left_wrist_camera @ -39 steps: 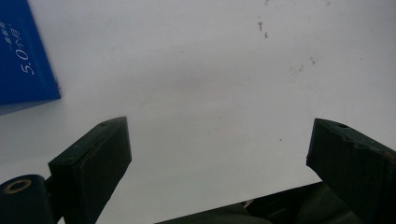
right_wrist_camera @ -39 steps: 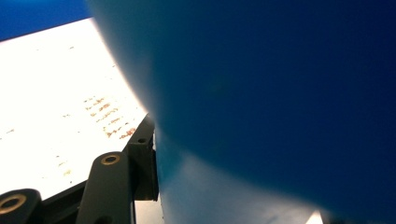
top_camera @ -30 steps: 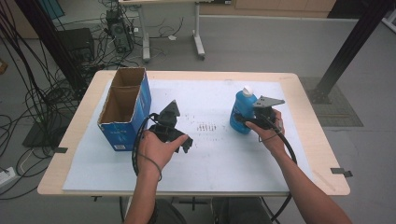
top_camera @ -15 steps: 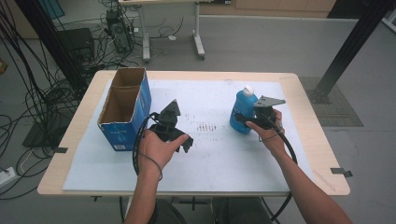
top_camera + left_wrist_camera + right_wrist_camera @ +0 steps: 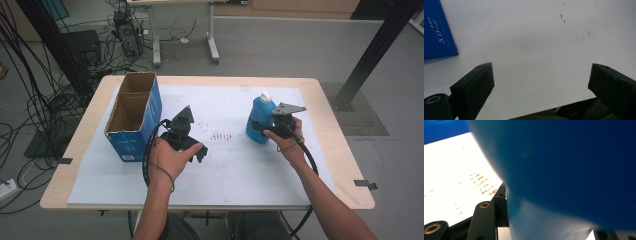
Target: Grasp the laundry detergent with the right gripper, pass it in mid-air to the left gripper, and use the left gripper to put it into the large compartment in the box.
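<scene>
The blue bottle [image 5: 260, 121] with its white cap is standing upright on the right half of the counter [image 5: 330, 130], on the white sheet [image 5: 240, 165] that is covering most of the top, its long axis running straight up. The right tongs [image 5: 256, 126] are reaching in level from the bottle's right side and are clenching its lower body; in the right gripper view the smooth, rounded blue plastic wall [image 5: 564, 170] is pressing right against the black jaw. The person's right hand [image 5: 288, 142] is holding that tool just near of the bottle, so this is plainly the closer hand. Left of it, across a patch of small dark specks [image 5: 222, 136] on the sheet, the left tongs [image 5: 200, 151] are hanging released over bare sheet, jaws wide apart with nothing between them. Further left, the open-topped cardboard box [image 5: 135, 117], blue outside and raw brown inside, is lying lengthwise from near to far, so any carry into it would be heading leftward across the counter.
</scene>
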`<state>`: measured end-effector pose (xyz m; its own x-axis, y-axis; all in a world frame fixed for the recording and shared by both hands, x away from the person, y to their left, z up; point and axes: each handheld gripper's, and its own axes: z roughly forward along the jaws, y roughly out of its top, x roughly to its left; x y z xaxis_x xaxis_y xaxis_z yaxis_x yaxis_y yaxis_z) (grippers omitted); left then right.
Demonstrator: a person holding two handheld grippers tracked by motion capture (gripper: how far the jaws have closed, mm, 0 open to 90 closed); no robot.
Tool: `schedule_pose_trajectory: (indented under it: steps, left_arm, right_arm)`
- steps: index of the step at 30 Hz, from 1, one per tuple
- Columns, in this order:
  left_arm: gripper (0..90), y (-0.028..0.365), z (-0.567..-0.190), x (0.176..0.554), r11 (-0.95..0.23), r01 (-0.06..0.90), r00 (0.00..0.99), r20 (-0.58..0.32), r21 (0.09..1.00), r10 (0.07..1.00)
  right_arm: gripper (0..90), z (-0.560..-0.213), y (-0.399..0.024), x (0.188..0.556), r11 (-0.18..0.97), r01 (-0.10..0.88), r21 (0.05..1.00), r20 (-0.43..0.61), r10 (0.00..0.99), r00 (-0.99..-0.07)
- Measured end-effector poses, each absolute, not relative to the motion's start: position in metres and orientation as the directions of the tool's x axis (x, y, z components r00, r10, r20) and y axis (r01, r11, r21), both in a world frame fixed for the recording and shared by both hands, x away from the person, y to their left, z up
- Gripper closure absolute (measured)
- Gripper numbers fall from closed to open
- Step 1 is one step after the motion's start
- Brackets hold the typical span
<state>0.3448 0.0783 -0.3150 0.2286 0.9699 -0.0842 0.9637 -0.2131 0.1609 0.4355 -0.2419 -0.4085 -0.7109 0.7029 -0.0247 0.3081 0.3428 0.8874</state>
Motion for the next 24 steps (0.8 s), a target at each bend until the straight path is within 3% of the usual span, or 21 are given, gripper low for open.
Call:
schedule_pose_trajectory:
  steps: [24]
  left_arm:
    - [6.8, 0.0779, -0.3125, 0.3451, -0.216, 0.963, 0.231, -0.078, 0.162, 0.97]
  right_arm:
    - [44.8, -0.4084, -0.2422, 0.4358, 0.342, 0.309, 0.887, -0.023, 0.702, -0.712]
